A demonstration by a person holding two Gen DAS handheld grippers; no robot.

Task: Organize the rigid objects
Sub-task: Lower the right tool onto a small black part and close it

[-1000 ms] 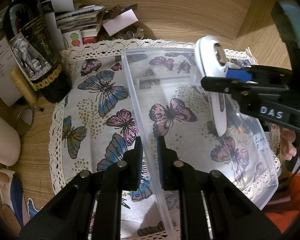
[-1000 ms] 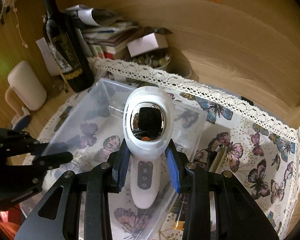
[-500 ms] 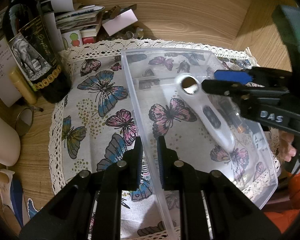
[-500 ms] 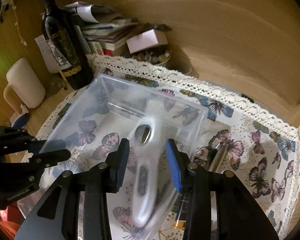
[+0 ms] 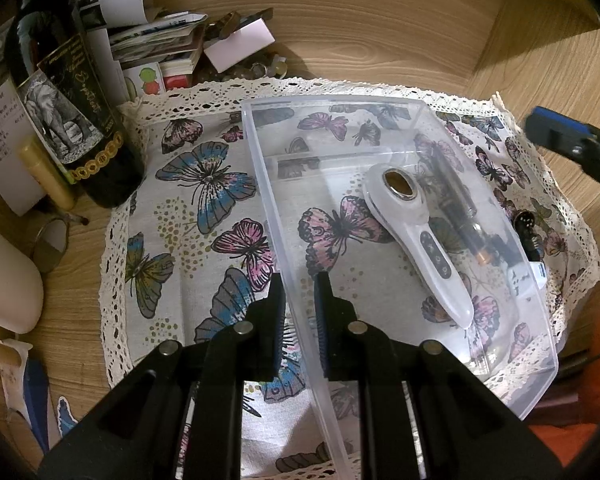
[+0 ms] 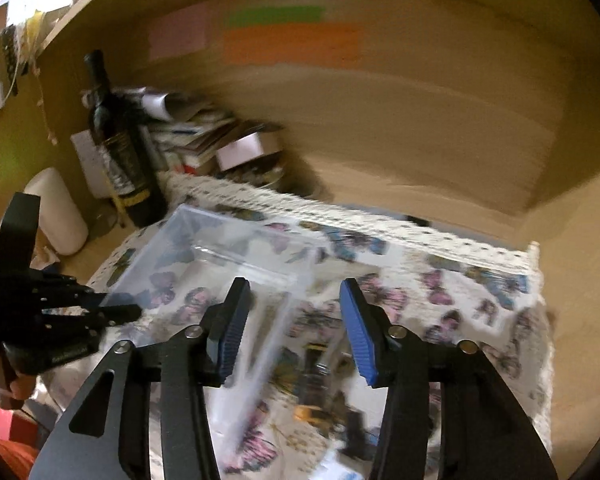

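A clear plastic bin (image 5: 260, 152) sits on the butterfly cloth (image 5: 188, 216). A white handheld device (image 5: 416, 236) with a round metal head lies flat inside it. My left gripper (image 5: 299, 296) is shut on the bin's left wall. My right gripper (image 6: 294, 328) is open and empty, raised above the bin's right side (image 6: 204, 248); one blue fingertip (image 5: 556, 128) shows at the right edge of the left wrist view. A dark pen-like object (image 5: 456, 204) lies beyond the bin's right wall.
A dark wine bottle (image 5: 72, 112) stands at the cloth's back left, with stacked papers and a small box (image 5: 236, 44) behind. A small round mirror (image 5: 52, 240) and a cream cushion (image 5: 4, 276) lie at left. Dark small objects (image 6: 320, 368) lie on the cloth right of the bin.
My right gripper opened and dropped the white device into the bin, then lifted up and back to the right. My left gripper kept its hold on the bin wall.
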